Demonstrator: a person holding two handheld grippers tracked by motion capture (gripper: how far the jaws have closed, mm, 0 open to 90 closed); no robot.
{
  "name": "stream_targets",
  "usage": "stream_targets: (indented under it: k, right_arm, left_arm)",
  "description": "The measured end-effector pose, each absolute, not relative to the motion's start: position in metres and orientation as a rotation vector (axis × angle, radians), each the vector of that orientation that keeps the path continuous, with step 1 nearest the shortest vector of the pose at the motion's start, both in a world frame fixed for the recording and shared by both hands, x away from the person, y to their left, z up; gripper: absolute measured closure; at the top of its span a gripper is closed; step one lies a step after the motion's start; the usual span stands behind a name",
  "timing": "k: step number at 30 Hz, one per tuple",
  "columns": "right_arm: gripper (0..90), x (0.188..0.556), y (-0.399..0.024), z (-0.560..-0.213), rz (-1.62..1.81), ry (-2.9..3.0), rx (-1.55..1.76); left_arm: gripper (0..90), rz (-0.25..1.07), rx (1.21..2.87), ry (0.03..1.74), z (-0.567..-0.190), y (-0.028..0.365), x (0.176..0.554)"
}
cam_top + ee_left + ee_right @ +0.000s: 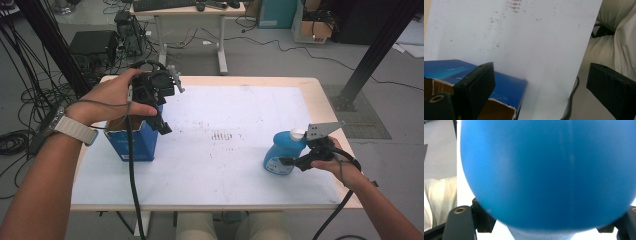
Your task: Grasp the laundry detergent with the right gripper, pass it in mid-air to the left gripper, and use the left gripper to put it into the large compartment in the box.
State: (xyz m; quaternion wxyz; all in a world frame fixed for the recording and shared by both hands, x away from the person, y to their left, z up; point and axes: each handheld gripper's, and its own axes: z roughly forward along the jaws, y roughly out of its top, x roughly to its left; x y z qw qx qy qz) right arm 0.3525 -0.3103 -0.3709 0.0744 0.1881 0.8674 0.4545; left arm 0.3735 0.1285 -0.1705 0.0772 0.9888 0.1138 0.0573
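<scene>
Blue bottle (280,152) sits clamped in level right tongs (292,162); raised left tongs (162,117) gape over box (132,142).

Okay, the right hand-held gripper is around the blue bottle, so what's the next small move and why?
Probably finish closing the right hand-held gripper on the blue bottle, then lift. The bottle sits between its jaws, standing on the table; whether the pads already press isn't clear.
</scene>
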Motion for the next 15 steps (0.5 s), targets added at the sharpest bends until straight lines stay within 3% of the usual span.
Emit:
stream_targets:
  k: [15]
  right_arm:
    - [29.6,0.3521,-0.3094,-0.3733,1.378,2.601,0.561]
  left_arm:
    - [8.8,0.175,2.957,0.338,-0.1713,0.1287,0.3739]
